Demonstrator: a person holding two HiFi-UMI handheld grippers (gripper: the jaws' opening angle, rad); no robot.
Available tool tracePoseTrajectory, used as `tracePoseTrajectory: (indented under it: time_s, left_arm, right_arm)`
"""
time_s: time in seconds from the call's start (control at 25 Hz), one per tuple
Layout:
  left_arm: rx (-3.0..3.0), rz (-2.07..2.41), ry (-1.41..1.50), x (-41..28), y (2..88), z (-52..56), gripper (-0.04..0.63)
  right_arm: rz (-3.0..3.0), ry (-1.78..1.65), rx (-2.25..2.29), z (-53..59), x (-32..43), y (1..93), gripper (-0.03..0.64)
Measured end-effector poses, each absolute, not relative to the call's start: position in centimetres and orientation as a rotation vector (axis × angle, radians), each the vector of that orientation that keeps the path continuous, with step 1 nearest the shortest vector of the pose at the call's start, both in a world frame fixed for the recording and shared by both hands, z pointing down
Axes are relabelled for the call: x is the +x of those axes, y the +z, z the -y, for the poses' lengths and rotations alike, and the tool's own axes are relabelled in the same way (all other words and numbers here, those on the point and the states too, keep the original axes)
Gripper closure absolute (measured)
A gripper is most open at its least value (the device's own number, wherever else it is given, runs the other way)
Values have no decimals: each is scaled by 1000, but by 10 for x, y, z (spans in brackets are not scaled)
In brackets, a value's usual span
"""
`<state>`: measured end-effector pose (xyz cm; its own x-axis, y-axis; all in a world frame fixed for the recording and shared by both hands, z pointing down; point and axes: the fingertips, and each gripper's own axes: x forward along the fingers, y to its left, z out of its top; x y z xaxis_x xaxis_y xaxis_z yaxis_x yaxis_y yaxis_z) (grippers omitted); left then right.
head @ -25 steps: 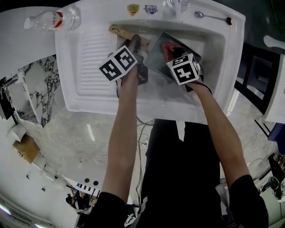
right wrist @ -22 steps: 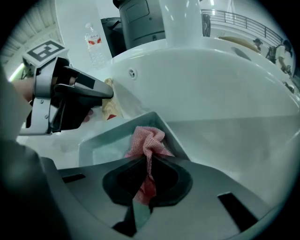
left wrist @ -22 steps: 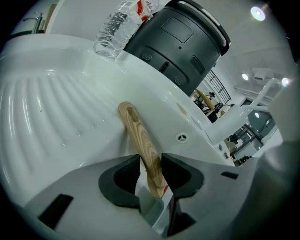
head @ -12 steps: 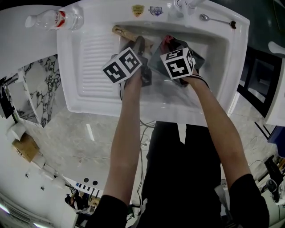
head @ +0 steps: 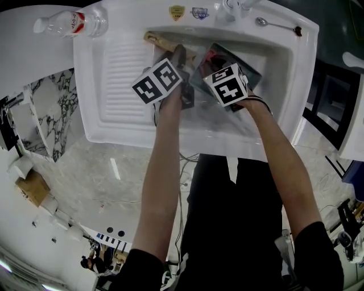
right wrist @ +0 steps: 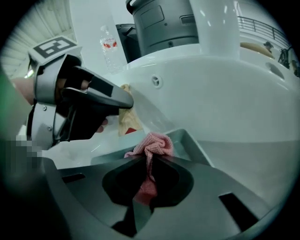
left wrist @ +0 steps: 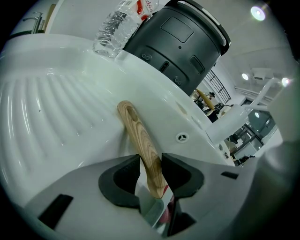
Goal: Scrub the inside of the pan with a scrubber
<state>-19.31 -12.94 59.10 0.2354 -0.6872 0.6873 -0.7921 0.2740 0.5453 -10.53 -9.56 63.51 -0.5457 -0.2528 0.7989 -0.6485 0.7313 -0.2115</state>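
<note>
A dark grey square pan (head: 252, 73) lies in the basin of the white sink (head: 187, 139). Its wooden handle (head: 154, 40) points to the far left. My left gripper (head: 180, 57) is shut on that handle (left wrist: 136, 131), with the pads pressed on both sides near the pan end. A pink-red knitted scrubber (right wrist: 152, 145) is pinched in my right gripper (right wrist: 147, 161), which is shut on it. The scrubber (head: 211, 57) rests inside the pan, against its floor near the raised wall (right wrist: 187, 140). The marker cubes hide much of the pan in the head view.
A ribbed drainboard (head: 122, 74) takes up the sink's left half. On the counter at far left lies a plastic water bottle (head: 68, 24). A spoon (head: 273, 23) rests on the far right rim, next to the faucet (head: 233, 5). Behind the sink stands a dark cylindrical appliance (left wrist: 178, 37).
The right gripper with the scrubber slid toward the pan's far left, then came back a little. The left gripper kept its hold on the handle, almost still.
</note>
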Motion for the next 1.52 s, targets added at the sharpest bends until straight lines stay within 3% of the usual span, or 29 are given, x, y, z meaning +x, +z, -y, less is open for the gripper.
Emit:
tracePoseTrajectory:
  time_s: [0.56,0.88,1.52]
  left_arm:
    - [1451,1477,133,-192,592,129,434]
    - [1449,1477,131,-192,592,129,434]
    - [1449,1479,139,-192,591,129,431]
  right_arm:
    - [2160,725,367,33,-128,637,578]
    - [2012,842,134,11,-99,643,578]
    - [1622,479,-162,-34,-20,658,578]
